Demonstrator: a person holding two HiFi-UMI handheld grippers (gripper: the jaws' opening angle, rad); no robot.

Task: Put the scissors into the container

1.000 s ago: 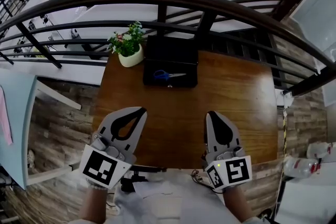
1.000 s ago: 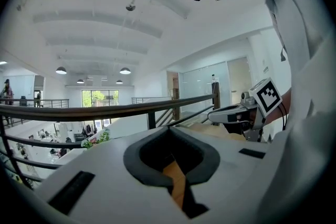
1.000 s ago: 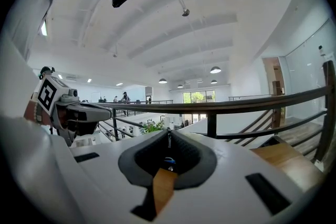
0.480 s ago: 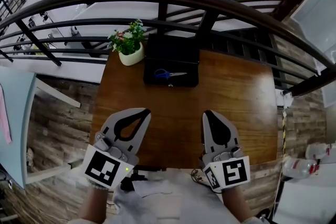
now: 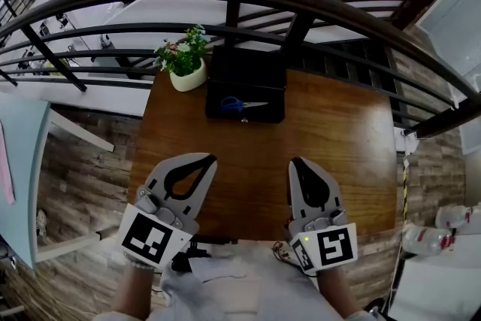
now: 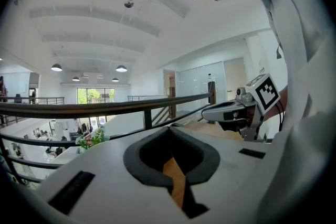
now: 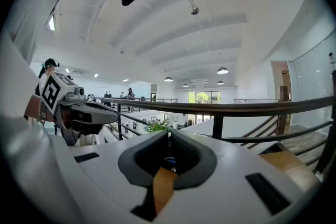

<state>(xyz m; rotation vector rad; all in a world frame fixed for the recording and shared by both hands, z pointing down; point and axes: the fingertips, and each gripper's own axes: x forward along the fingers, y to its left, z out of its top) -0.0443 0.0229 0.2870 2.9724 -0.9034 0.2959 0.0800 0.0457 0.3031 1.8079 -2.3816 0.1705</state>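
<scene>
Potted plant [image 5: 183,59] on wooden table [image 5: 331,143]

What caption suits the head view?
Scissors lie in the black container beside a potted plant; left gripper and right gripper, jaws shut, hover over the table.

Blue-handled scissors [image 5: 242,106] flat inside black container [image 5: 259,79]

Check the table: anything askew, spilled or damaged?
Nothing stands out. The scissors lie flat in the container, the plant stands upright beside it, and the table shows no spill. The left gripper and right gripper hover over the near edge, jaws shut and empty.
</scene>
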